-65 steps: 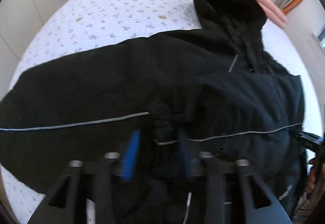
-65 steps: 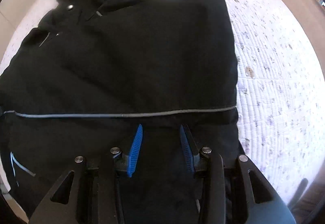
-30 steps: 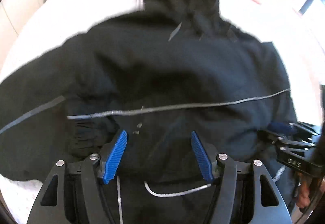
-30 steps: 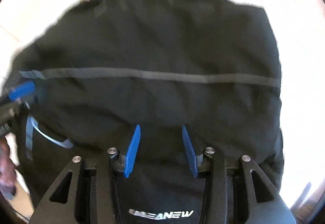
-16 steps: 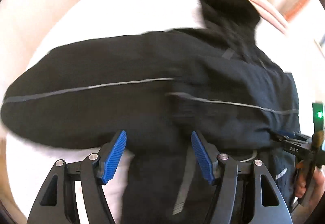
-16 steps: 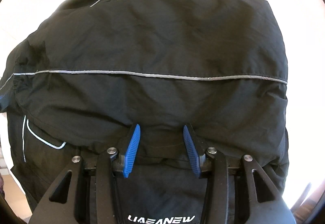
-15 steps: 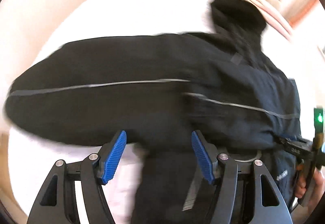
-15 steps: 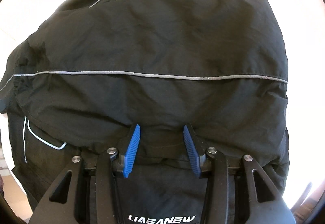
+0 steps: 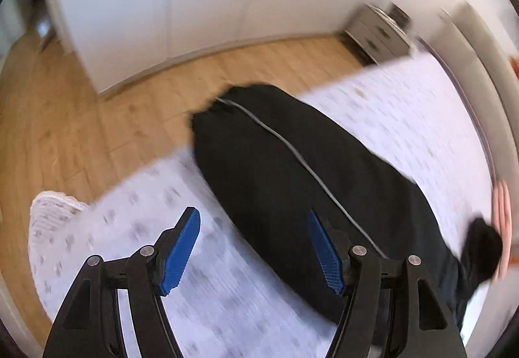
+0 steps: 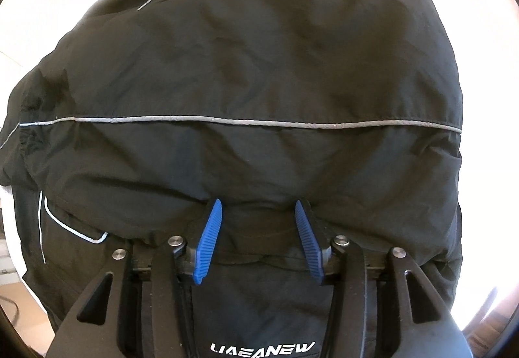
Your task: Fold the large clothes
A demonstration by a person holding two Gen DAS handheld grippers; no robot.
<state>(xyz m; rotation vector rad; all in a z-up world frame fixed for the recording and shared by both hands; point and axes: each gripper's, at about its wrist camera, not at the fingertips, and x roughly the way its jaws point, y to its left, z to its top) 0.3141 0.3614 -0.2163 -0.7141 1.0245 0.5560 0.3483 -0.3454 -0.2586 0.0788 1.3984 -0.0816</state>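
Observation:
A black hooded jacket [image 10: 259,72] with a thin grey reflective stripe lies on the bed, one sleeve folded across its body. In the left wrist view its other sleeve [image 9: 292,170] stretches out toward the bed's edge, cuff near the floor side. My left gripper [image 9: 254,247] is open and empty, above the bedspread just beside that sleeve. My right gripper [image 10: 258,238] is open, hovering low over the jacket's lower part near the white logo text; nothing is between its fingers.
The bed [image 9: 207,309] has a white patterned spread. Wooden floor [image 9: 65,105] and white wardrobe doors [image 9: 162,1] lie beyond its edge. A grey nightstand [image 9: 376,33] stands by the wall. Pink fabric [image 9: 502,221] lies at the right edge.
My left gripper let go of the sleeve cuff it had carried onto the jacket, opened, and swung left toward the outstretched sleeve. The right gripper barely moved.

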